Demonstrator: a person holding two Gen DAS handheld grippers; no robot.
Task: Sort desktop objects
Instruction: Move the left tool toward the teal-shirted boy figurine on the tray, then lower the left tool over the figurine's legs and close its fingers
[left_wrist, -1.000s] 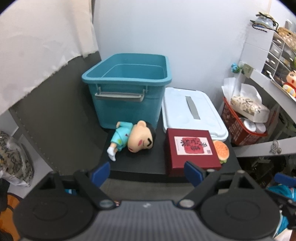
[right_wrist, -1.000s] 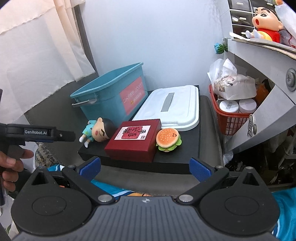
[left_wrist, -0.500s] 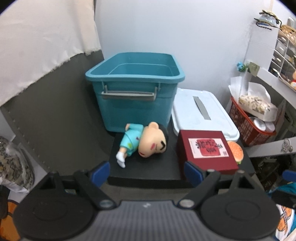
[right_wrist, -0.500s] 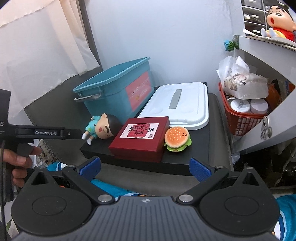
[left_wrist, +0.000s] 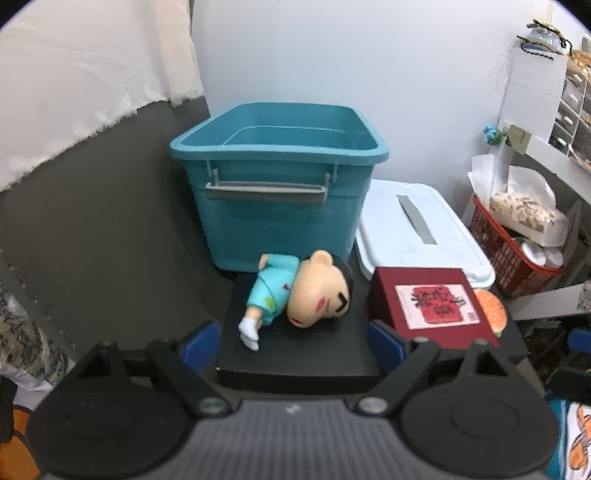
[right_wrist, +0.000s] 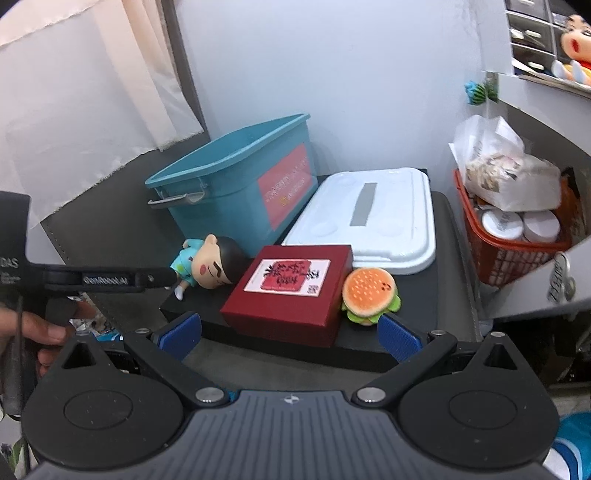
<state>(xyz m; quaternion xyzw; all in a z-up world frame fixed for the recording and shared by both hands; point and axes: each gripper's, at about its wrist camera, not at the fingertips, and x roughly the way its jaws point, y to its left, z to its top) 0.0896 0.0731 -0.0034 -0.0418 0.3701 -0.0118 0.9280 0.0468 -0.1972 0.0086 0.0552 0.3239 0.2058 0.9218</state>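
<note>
Plainly, three loose things lie on the black desk (left_wrist: 295, 363): a cartoon figurine (left_wrist: 295, 291) on its side at the front left corner, a dark red box (right_wrist: 291, 288) in the middle of the front edge, and a toy burger (right_wrist: 370, 291) touching the box's right side. Behind them stand an open teal bin (left_wrist: 277, 192) at the back left, no contents visible in it, and a white lid (right_wrist: 369, 218) flat at the back right.

The left hand-held gripper (left_wrist: 295, 341) hangs released just in front of the figurine, its blue pads spread wider than the doll. The right hand-held gripper (right_wrist: 290, 332) is likewise spread apart, low before the box and burger, grasping nothing.

The figurine looks like hard, smooth vinyl, light, with a big round head likely to slip; the narrower torso seems the safer place to pinch. The box appears stiff and probably the heaviest piece, best taken across its short sides. The burger looks soft and squashy, so a gentle squeeze across the bun should do.
</note>
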